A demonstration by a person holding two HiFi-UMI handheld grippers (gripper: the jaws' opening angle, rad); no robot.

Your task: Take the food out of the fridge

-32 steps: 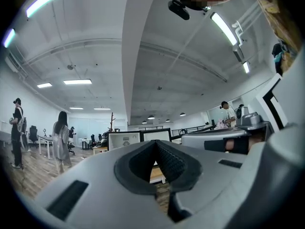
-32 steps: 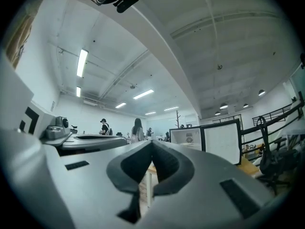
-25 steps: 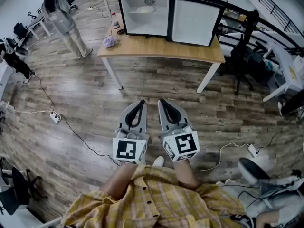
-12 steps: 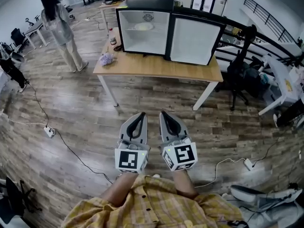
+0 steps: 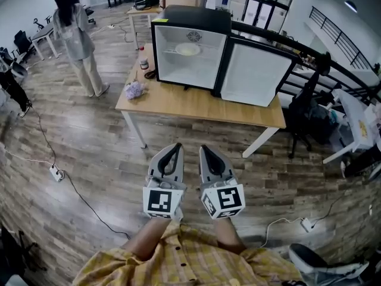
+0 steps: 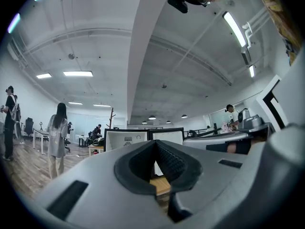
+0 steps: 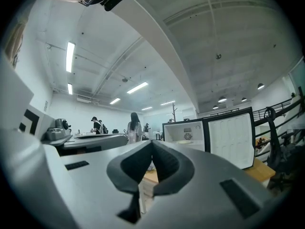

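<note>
approach stage: left gripper (image 5: 176, 146) and right gripper (image 5: 203, 148), jaws pressed together and empty, sit well short of the open mini fridge (image 5: 190, 18); next they likely must reach its plate of food (image 5: 188, 50).

shirt (image 5: 196, 262): yellow plaid, dark buttons | left tool (image 5: 175, 146), right tool (image 5: 204, 148): grey, black-white marker cubes (image 5: 162, 201)

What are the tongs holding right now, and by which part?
Nothing. Left tongs and right tongs are both shut and empty; the food sits in the fridge.

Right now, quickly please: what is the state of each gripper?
Left gripper: closed, holding nothing.
Right gripper: closed, holding nothing.
</note>
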